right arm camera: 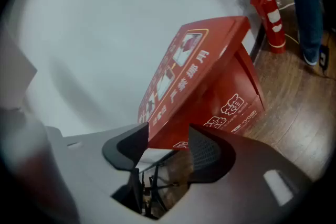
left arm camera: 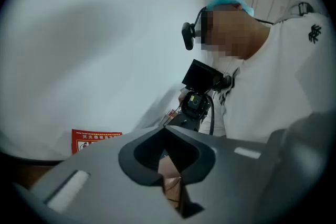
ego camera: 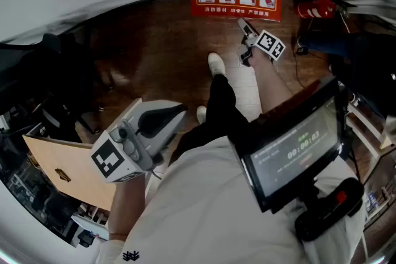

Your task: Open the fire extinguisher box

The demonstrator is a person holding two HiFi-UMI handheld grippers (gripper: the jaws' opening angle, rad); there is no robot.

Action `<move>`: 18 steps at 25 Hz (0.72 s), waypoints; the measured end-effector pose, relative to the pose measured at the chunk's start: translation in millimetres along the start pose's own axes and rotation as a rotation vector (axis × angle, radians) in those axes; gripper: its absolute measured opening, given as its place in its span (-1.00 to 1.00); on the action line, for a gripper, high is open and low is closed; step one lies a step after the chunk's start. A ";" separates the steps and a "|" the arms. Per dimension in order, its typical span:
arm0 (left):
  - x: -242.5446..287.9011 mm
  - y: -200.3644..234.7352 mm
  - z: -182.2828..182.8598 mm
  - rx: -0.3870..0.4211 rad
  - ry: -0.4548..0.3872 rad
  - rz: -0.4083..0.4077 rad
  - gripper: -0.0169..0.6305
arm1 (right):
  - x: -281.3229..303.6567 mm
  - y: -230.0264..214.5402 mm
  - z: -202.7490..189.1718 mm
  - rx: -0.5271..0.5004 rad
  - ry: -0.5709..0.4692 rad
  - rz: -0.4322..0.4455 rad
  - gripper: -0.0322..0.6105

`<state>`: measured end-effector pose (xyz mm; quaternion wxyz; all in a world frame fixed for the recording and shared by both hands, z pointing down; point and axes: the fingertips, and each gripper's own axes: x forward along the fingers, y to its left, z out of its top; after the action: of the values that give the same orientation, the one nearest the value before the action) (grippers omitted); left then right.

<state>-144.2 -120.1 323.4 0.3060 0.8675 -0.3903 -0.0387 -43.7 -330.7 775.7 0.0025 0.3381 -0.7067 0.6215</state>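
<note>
1. Box (right arm camera: 233,99) sits on the floor (right arm camera: 299,113) against the wall (right arm camera: 105,34), its lid (right arm camera: 184,68) tilted up, printed with white Chinese writing.
2. My right gripper (right arm camera: 168,145) gapes wide around the lid's corner.
3. My left gripper (left arm camera: 167,161) is closed, empty.

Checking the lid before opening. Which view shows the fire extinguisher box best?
The right gripper view: the fire extinguisher box is close, lid and printed front both visible. The head view shows only its lid from above; the left gripper view, a red corner.
</note>
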 end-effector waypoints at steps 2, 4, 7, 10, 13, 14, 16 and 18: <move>7.1 9.7 0.9 0.001 0.012 0.003 -0.96 | 8.6 -7.2 12.2 0.077 -0.043 0.009 -0.19; 15.3 18.0 1.1 -0.013 0.020 0.005 -0.96 | 16.5 -10.0 22.9 0.129 -0.073 0.037 -0.17; 20.7 24.9 0.8 -0.038 0.022 0.008 -0.96 | 17.9 -7.1 29.6 0.144 -0.109 0.088 -0.35; 23.4 28.7 3.4 -0.060 0.018 0.010 -0.96 | 15.0 -0.2 31.8 0.147 -0.130 0.098 -0.52; 28.9 28.9 3.8 -0.043 0.012 -0.003 -0.96 | 8.4 3.7 32.5 0.142 -0.128 0.107 -0.55; 30.5 27.7 4.6 -0.038 0.011 -0.009 -0.96 | 4.4 8.2 33.0 0.147 -0.127 0.118 -0.56; 32.6 26.0 7.7 -0.032 0.003 -0.019 -0.96 | -4.4 25.8 37.7 0.158 -0.130 0.159 -0.56; 35.1 25.0 10.9 -0.028 -0.004 -0.025 -0.96 | -14.2 53.2 47.9 0.166 -0.145 0.226 -0.57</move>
<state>-139.6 -162.8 334.6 0.3168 0.8678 -0.3796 -0.0495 -38.4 -366.1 712.1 -0.1464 0.2995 -0.6846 0.6482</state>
